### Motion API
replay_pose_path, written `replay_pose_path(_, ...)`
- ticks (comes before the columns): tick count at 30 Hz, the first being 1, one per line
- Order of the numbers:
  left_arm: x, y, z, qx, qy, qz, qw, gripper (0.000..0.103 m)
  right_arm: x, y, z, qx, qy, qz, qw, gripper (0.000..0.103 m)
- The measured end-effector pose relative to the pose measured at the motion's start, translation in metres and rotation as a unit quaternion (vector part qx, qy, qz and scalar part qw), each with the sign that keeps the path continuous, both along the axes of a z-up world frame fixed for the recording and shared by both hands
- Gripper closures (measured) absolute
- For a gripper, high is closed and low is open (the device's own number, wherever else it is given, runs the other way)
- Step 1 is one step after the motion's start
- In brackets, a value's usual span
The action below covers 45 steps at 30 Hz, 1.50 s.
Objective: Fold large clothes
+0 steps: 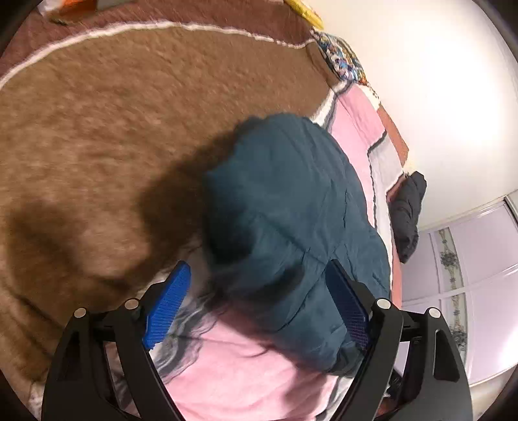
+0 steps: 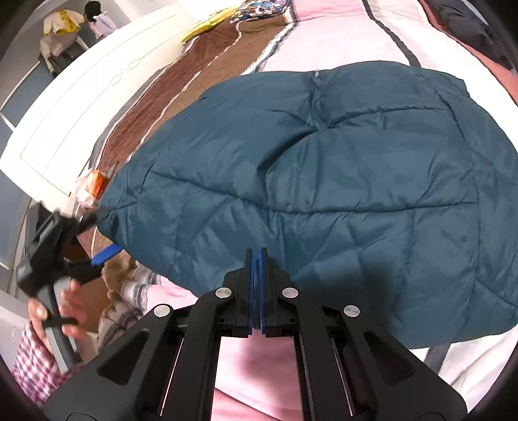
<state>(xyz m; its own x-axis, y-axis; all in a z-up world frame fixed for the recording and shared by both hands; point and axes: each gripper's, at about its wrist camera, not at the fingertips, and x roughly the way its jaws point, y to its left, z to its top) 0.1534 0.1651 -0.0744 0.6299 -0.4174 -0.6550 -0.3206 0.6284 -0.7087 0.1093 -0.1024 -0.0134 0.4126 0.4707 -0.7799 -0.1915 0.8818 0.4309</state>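
Observation:
A teal quilted down jacket [image 2: 323, 178] lies folded in a puffy heap on the bed, across a pink sheet [image 2: 246, 366] and a brown blanket [image 1: 97, 113]. In the left wrist view the jacket [image 1: 291, 200] fills the centre right, with dark fur trim at its near end. My left gripper [image 1: 259, 304] is open, its blue pads wide apart on either side of that near end and not pressing it. The right wrist view shows the left gripper [image 2: 97, 236] at the jacket's left edge, held by a hand [image 2: 64, 311]. My right gripper [image 2: 258, 256] is shut above the jacket's near edge, with nothing seen between its pads.
A white headboard [image 2: 81, 113] runs along the left, with an orange packet [image 2: 97, 184] and a yellow item [image 2: 210, 22] on the bed near it. A dark garment [image 1: 408, 213] lies at the bed's far edge. Beyond it are a white wall and wardrobe doors [image 1: 469, 275].

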Motion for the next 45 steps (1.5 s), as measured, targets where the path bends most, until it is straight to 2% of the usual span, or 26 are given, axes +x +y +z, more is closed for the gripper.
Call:
replay_pose_path(3, 0.019, -0.008, -0.010, 0.012, 0.006, -0.007, 0.9999, 0.021, 0.003, 0.001, -0.002, 0.020, 0.006, 0.003, 1.000, 0.100)
replay_pose_path(6, 0.032, -0.003, -0.028, 0.011, 0.027, -0.004, 0.9996, 0.020, 0.011, 0.008, -0.012, 0.019, 0.019, 0.006, 1.000, 0.100)
replay_pose_path(8, 0.036, -0.002, -0.034, 0.004, 0.030, 0.002, 0.9995, 0.018, 0.018, 0.011, -0.033, 0.010, 0.048, 0.003, 0.999, 0.101)
replay_pose_path(11, 0.044, -0.007, -0.038, 0.002, 0.020, -0.006, 0.9998, 0.019, 0.024, 0.008, -0.052, 0.018, 0.065, -0.007, 0.998, 0.103)
replay_pose_path(12, 0.045, -0.010, -0.038, 0.002, 0.010, -0.013, 0.9999, 0.034, 0.026, 0.007, -0.053, 0.026, 0.072, -0.012, 0.997, 0.103)
replay_pose_path(13, 0.045, -0.012, -0.035, 0.007, 0.002, -0.020, 0.9998, 0.038, 0.027, 0.006, -0.053, 0.027, 0.076, -0.012, 0.997, 0.103)
replay_pose_path(15, 0.048, -0.018, -0.026, 0.043, -0.009, -0.032, 0.9985, 0.060, 0.026, 0.009, -0.047, 0.015, 0.076, -0.009, 0.997, 0.103)
replay_pose_path(17, 0.048, -0.021, -0.016, 0.065, -0.027, -0.040, 0.9967, 0.074, 0.020, 0.010, -0.035, 0.011, 0.068, -0.012, 0.998, 0.102)
replay_pose_path(21, 0.038, -0.030, 0.014, 0.100, -0.072, -0.050, 0.9911, 0.082, -0.007, 0.007, -0.012, 0.005, 0.023, -0.005, 1.000, 0.101)
replay_pose_path(23, 0.030, -0.037, 0.031, 0.121, -0.097, -0.059, 0.9862, 0.082, -0.013, 0.004, -0.018, 0.000, 0.029, -0.011, 1.000, 0.101)
replay_pose_path(25, 0.026, -0.047, 0.046, 0.135, -0.118, -0.068, 0.9815, 0.082, -0.011, 0.005, -0.035, -0.008, 0.053, -0.018, 0.998, 0.101)
replay_pose_path(27, 0.021, -0.066, 0.065, 0.165, -0.140, -0.086, 0.9726, 0.082, -0.008, 0.006, -0.041, -0.012, 0.063, -0.019, 0.998, 0.101)
replay_pose_path(29, 0.016, -0.087, 0.083, 0.207, -0.166, -0.102, 0.9590, 0.083, -0.010, -0.001, -0.032, 0.000, 0.061, -0.019, 0.998, 0.101)
replay_pose_path(30, 0.013, -0.096, 0.094, 0.222, -0.180, -0.112, 0.9517, 0.083, -0.015, -0.012, -0.019, 0.024, 0.044, -0.024, 0.998, 0.101)
replay_pose_path(31, 0.011, -0.102, 0.101, 0.228, -0.187, -0.119, 0.9481, 0.083, -0.019, -0.021, -0.008, 0.034, 0.028, -0.032, 0.999, 0.101)
replay_pose_path(33, 0.009, -0.119, 0.113, 0.246, -0.201, -0.133, 0.9387, 0.083, -0.033, -0.058, 0.017, 0.036, -0.015, -0.074, 0.997, 0.101)
replay_pose_path(35, 0.005, -0.140, 0.125, 0.272, -0.216, -0.150, 0.9257, 0.083, -0.044, -0.094, 0.024, 0.030, -0.030, -0.119, 0.992, 0.101)
replay_pose_path(37, -0.002, -0.161, 0.133, 0.297, -0.229, -0.166, 0.9119, 0.083, -0.056, -0.141, 0.019, 0.022, -0.027, -0.181, 0.983, 0.101)
replay_pose_path(39, -0.005, -0.183, 0.140, 0.320, -0.241, -0.184, 0.8977, 0.083, -0.060, -0.181, 0.002, 0.029, -0.001, -0.234, 0.972, 0.098)
replay_pose_path(41, -0.010, -0.205, 0.143, 0.338, -0.253, -0.204, 0.8831, 0.083, -0.055, -0.201, -0.019, 0.060, 0.031, -0.250, 0.966, 0.096)
replay_pose_path(43, -0.013, -0.228, 0.145, 0.353, -0.262, -0.224, 0.8699, 0.083, -0.047, -0.202, -0.042, 0.098, 0.057, -0.241, 0.964, 0.096)
replay_pose_path(45, -0.016, -0.255, 0.145, 0.372, -0.273, -0.251, 0.8508, 0.083, -0.041, -0.199, -0.054, 0.114, 0.064, -0.235, 0.963, 0.096)
